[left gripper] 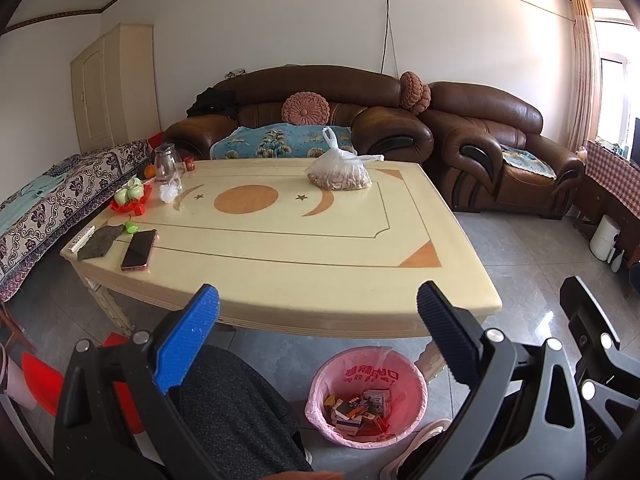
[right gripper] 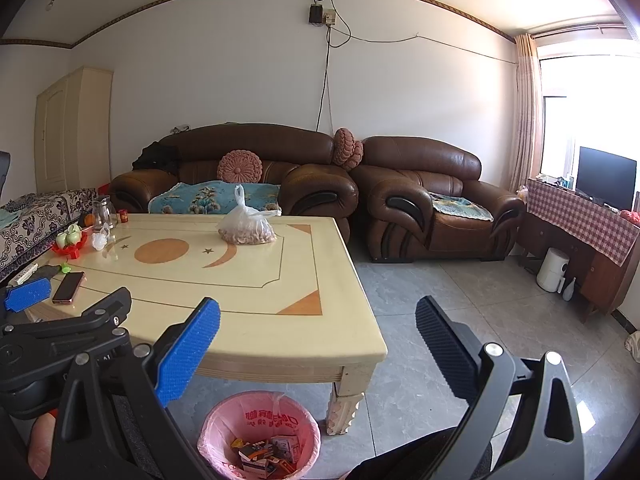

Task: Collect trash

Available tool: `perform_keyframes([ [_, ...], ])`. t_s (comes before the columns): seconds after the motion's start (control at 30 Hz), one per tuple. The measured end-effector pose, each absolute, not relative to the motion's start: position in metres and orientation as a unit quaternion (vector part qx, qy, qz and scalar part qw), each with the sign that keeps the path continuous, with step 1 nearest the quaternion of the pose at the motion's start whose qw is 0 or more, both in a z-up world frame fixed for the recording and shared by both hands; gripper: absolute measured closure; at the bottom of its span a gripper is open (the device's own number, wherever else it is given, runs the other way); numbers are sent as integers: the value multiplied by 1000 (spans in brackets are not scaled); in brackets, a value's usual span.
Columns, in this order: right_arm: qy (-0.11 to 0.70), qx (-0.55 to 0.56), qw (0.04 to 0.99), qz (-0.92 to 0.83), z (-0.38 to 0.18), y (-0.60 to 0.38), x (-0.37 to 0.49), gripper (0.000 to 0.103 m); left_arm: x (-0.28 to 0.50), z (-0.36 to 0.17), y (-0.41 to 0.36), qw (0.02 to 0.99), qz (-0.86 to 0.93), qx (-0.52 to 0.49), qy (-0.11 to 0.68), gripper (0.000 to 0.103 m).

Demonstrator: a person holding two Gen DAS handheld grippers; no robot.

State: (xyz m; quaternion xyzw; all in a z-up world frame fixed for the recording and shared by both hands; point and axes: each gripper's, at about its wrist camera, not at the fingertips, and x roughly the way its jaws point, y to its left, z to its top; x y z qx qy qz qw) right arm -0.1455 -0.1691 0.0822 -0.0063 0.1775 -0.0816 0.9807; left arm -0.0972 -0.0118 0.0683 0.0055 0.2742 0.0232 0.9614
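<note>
Below the table [left gripper: 360,280], pink bin [left gripper: 366,396] holding trash, both claws gaping

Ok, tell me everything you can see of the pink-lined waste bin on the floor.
The round waste bin lined with a pink plastic bag stands upright on the grey tiled floor, just in front of the cream coffee table's near edge, beside a carved table leg. The liner folds over the rim and carries red printed characters on its inner wall. The bin is open, with no lid in view. Inside lie several small cardboard boxes and wrappers in orange, white and dark print, covering the bottom. Neither gripper touches it.
</note>
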Motion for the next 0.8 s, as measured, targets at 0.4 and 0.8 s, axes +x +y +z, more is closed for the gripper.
perform_keyframes([
  [0.4, 177, -10, 981, -81, 84, -170, -145, 7, -96, 68, -14, 961, 27, 8, 274, 6],
  [0.8, 179, -7, 981, -78, 83, -170, -143, 7, -90, 64, -12, 957, 18, 3, 289, 6],
])
